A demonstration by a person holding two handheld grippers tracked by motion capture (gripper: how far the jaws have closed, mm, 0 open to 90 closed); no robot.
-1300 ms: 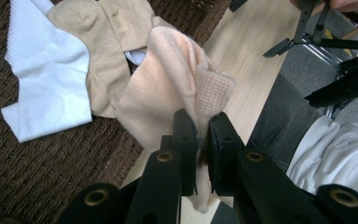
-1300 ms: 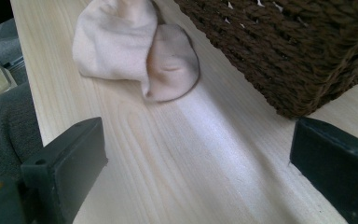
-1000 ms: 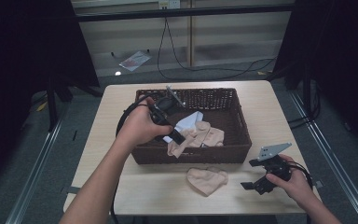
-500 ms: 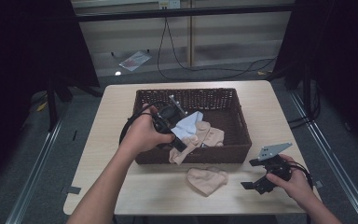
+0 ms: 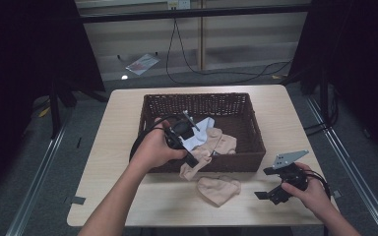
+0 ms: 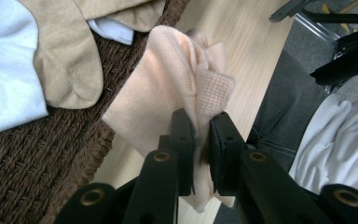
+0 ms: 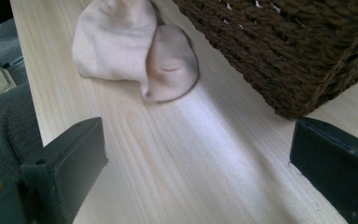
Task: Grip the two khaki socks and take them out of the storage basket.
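My left gripper is shut on a peach sock, with the fabric pinched between its two black jaws. In the high view this left gripper is at the front rim of the brown wicker basket, and the held sock hangs down the basket's front wall. A second peach sock lies crumpled on the table before the basket. My right gripper rests low at the table's front right, open. Its jaws stand wide apart, right gripper, facing the lying sock.
Inside the basket lie a white cloth and a tan sock. The basket wall runs close on the right gripper's far side. The light wooden table has bare surface to the left of the basket. Cables trail on the floor behind.
The left hand has come down and towards the basket's front rim with the sock still in its jaws. The right hand has stayed in place.
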